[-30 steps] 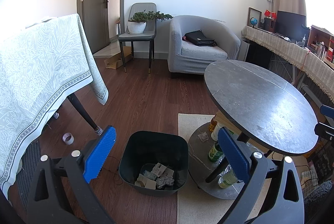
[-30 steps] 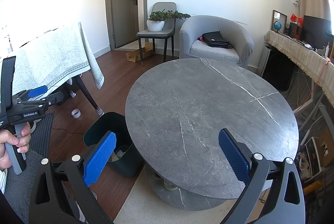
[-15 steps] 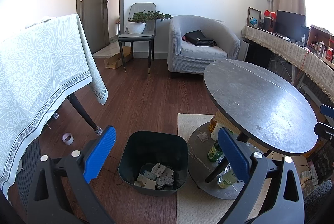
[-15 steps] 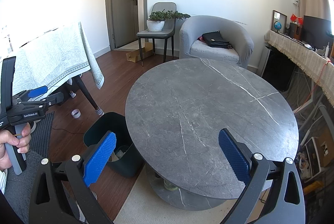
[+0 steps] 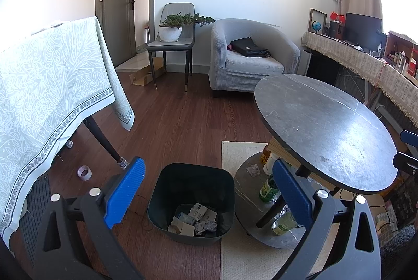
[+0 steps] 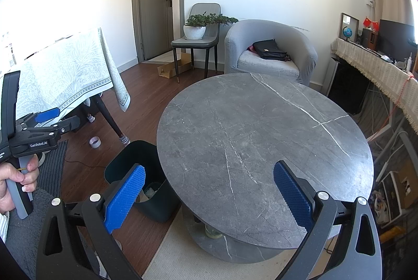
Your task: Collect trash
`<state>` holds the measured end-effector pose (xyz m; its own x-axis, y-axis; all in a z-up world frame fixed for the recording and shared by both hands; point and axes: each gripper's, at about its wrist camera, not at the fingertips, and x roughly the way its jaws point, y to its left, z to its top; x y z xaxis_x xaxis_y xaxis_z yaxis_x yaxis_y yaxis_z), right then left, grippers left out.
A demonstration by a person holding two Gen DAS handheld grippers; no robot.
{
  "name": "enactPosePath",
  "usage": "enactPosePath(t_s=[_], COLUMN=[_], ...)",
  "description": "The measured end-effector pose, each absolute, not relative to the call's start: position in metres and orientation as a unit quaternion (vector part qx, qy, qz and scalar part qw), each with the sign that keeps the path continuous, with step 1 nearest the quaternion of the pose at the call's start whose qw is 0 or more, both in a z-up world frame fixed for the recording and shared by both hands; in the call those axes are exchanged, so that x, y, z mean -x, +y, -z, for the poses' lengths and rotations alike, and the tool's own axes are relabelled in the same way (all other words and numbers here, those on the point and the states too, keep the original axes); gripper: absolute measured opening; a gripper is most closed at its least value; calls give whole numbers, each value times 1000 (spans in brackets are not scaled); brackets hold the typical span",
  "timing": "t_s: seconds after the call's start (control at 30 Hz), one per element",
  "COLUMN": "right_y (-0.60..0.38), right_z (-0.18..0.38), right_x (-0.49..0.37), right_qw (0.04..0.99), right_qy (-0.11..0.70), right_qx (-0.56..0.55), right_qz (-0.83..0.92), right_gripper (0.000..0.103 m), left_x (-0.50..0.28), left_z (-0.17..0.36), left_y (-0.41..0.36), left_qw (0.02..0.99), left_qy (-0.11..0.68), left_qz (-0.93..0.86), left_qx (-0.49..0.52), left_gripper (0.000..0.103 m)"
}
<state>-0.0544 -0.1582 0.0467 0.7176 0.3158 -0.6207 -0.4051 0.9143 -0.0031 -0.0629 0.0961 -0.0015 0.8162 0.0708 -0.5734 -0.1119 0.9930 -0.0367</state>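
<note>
A dark bin (image 5: 192,183) stands on the wood floor beside the round grey table (image 5: 324,123), with crumpled paper and cardboard trash (image 5: 194,220) at its bottom. My left gripper (image 5: 209,191) hangs open above and in front of the bin, holding nothing. A crumpled white scrap (image 5: 253,170) lies on the table's lower shelf among bottles (image 5: 268,188). In the right wrist view my right gripper (image 6: 209,194) is open over the table top (image 6: 261,139), empty. The bin (image 6: 135,165) shows left of the table, partly hidden under its edge. A hand holds the left gripper's handle (image 6: 28,139) at far left.
A table with a pale green cloth (image 5: 47,87) stands left, its dark leg (image 5: 104,139) near the bin. A tape roll (image 5: 84,172) lies on the floor. A beige rug (image 5: 243,254) lies under the round table. A grey armchair (image 5: 250,58) and a chair with a plant (image 5: 173,29) stand by the back wall.
</note>
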Motion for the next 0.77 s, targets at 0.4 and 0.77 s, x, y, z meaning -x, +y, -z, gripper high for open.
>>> enactPosePath(t_s=[0.4,0.77], right_y=[-158,-158], right_z=[-47,-47], right_x=[55,55], right_qw=[924,924], right_qy=[321,321], right_qx=[70,69], right_qz=[-195,-195], right_gripper=[99,99], left_x=[63,62], left_z=[1,1], left_y=[91,90], left_qw=[952,951], left_qy=[300,302], left_qz=[-46,-49], left_qx=[30,35], left_gripper=[100,100])
